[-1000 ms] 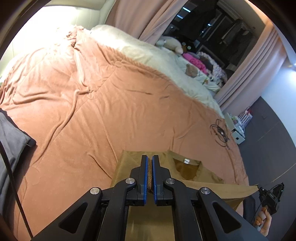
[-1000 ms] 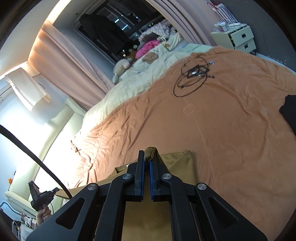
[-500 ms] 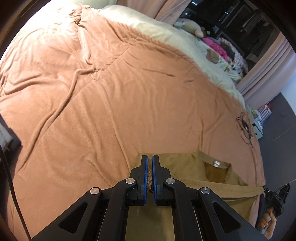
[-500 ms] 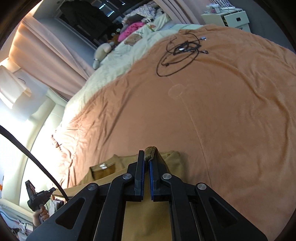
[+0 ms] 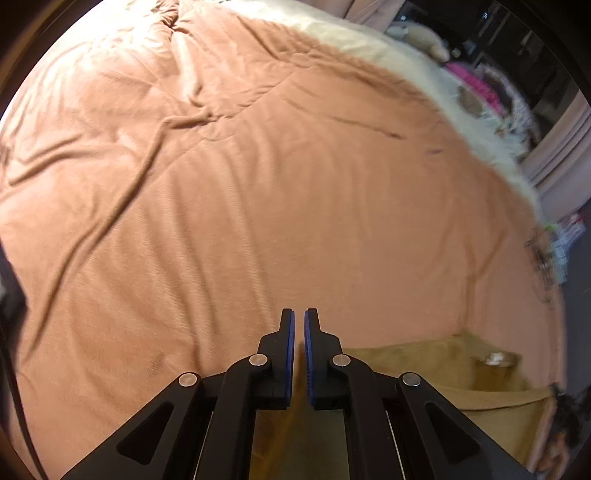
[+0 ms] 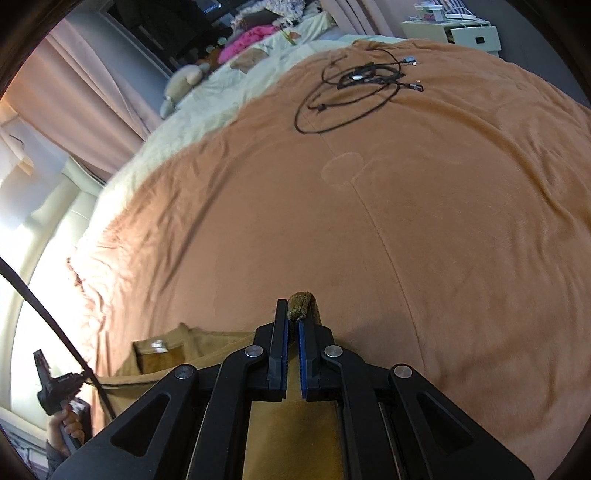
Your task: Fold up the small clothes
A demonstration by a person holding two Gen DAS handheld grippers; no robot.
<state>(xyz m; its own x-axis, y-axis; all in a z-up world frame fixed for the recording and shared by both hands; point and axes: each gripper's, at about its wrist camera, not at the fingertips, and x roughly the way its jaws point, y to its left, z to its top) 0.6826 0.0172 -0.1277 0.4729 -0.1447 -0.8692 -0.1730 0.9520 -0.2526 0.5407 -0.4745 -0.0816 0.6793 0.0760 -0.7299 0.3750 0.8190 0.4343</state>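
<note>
A small mustard-brown shirt (image 5: pixel 436 362) lies flat on the orange bedspread (image 5: pixel 258 184), its collar and label to the right in the left wrist view. My left gripper (image 5: pixel 299 321) stands over the shirt's far left corner with its jaws a narrow gap apart and nothing between them. My right gripper (image 6: pixel 291 314) is shut on a bunched corner of the same shirt (image 6: pixel 301 304), held low over the bedspread (image 6: pixel 369 221). The shirt's collar (image 6: pixel 159 350) shows at lower left in the right wrist view.
A tangle of black cables (image 6: pixel 354 85) lies far ahead of the right gripper. A cream blanket (image 6: pixel 207 99) with soft toys and clothes lines the far side. A white nightstand (image 6: pixel 465 33) stands beyond the bed. A dark garment (image 5: pixel 9 284) lies at the left edge.
Both grippers have carried the shirt forward and down onto the bed. The left jaws have parted slightly and let go of the corner they held. The right jaws still hold their corner.
</note>
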